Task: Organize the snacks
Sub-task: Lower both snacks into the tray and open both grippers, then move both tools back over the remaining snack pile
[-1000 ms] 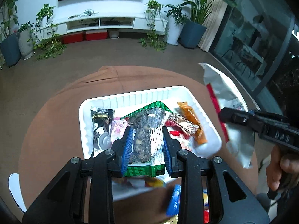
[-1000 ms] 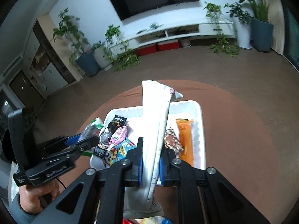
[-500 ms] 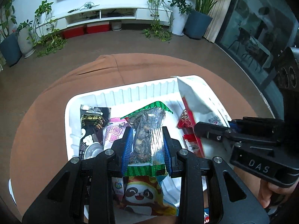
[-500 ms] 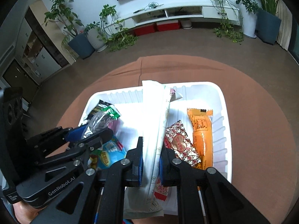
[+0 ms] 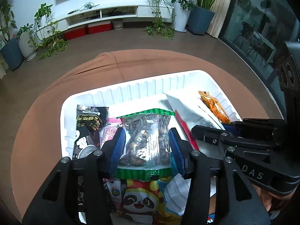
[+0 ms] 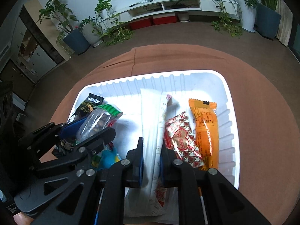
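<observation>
While the left gripper (image 5: 146,146) jaws are opening around the green-edged nut packet (image 5: 146,136), the right gripper (image 6: 151,159) clamps the white bag (image 6: 153,131) over the white tray (image 6: 231,101). Risk: the bag slumps toward 3 o'clock onto the heart-print packet (image 6: 181,137).

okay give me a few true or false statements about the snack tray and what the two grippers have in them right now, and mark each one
1. The left gripper has a green-edged clear packet of nuts between its opening jaws. True.
2. The right gripper is empty. False: it is shut on a long white packet.
3. The orange packet lies on the brown tablecloth. False: it lies inside the white tray.
4. A red-and-white heart-print packet lies beside the orange packet. True.
5. The tray is round. False: it is rectangular.
</observation>
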The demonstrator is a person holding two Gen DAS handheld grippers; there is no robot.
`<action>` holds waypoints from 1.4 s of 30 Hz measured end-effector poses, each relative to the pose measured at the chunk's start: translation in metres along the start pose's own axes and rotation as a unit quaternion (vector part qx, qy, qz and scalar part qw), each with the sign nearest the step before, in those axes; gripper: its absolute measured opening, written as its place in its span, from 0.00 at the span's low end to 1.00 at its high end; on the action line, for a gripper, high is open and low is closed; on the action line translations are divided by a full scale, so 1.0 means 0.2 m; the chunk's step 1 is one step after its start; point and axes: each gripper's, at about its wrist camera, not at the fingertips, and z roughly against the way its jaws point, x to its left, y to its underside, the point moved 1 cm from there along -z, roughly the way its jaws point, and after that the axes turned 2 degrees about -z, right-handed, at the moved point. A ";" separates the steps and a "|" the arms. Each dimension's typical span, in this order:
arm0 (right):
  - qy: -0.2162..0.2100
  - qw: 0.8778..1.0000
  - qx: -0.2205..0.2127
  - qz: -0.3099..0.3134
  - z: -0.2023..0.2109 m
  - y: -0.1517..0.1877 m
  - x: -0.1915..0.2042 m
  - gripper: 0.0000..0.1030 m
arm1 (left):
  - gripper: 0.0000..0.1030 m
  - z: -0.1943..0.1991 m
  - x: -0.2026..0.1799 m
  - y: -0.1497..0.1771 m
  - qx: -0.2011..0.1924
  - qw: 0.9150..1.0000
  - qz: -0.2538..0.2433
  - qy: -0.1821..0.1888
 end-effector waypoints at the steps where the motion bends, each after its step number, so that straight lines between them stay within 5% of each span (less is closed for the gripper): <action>1: 0.000 1.000 -0.001 0.001 0.00 0.00 0.00 0.17 | 0.48 -0.01 0.00 0.00 -0.001 1.000 0.000 -0.001; 11: 0.001 1.000 -0.022 0.008 0.08 0.01 0.00 0.24 | 0.60 0.11 0.03 0.02 -0.023 1.000 0.002 -0.005; 15: 0.005 0.999 -0.037 -0.002 0.17 0.03 -0.02 0.50 | 0.80 0.22 0.04 0.05 -0.040 0.999 0.004 -0.001; 19: -0.014 0.997 -0.068 -0.027 0.30 0.06 -0.07 0.76 | 0.87 0.39 0.05 0.10 -0.055 0.998 0.009 0.003; 32: -0.055 0.989 -0.119 -0.072 0.68 0.48 -0.20 0.86 | 0.97 0.87 0.03 0.60 -0.070 0.997 0.018 0.018; 42: -0.080 0.983 -0.087 -0.143 0.74 1.06 -0.31 0.87 | 0.97 0.89 -0.05 1.13 0.010 0.999 0.031 0.000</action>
